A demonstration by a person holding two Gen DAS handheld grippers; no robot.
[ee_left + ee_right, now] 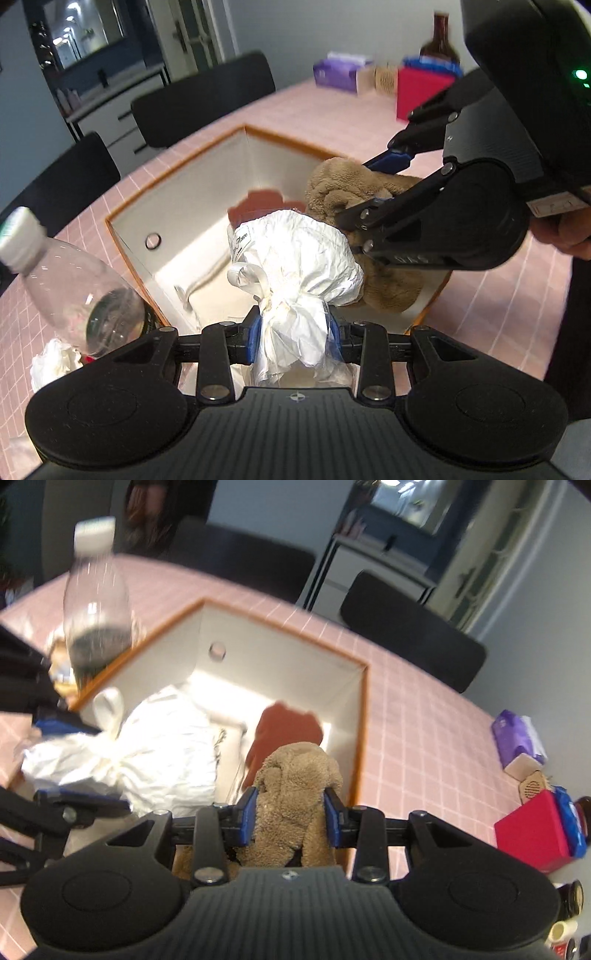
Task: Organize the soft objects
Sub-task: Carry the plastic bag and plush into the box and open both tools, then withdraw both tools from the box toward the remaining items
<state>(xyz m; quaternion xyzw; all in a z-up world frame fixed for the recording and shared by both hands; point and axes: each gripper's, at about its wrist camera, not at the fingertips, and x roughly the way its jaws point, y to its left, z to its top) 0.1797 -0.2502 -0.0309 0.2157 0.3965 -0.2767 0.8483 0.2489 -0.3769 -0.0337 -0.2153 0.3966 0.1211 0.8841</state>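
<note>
Hanging over the open box [207, 155], both tongs carry a soft load; the left tongs [293, 338] are clamped on the gathered neck of the white bag [306, 251], and the right tongs [290, 818] are clamped on the brown plush [295, 775]; neither pair is wide.

What the coming move seems to turn on is that each load lies straight ahead of its own tongs and just above the box floor, so the way in is down, not sideways; the bag's long axis runs away from the left tongs, neck near, swollen body far, over the box's middle; the plush hangs in a bunch along the right tongs' line, beside the box's right wall [356, 716], and I cannot tell whether it touches the rim.

A red-brown cloth [286, 727] already lies on the box floor, just beyond the plush and to the right of the bag; bag and plush press close together, with the right tongs' arm crossing above the bag in the left view.

Both tongs are pitched forward and down toward the box; the right is nearer the right wall, the left nearer the near-left corner, where a clear bottle [70, 273] stands on the pink surface [332, 110] just outside the box, close enough that I judge a sideways swing could knock it.
</note>
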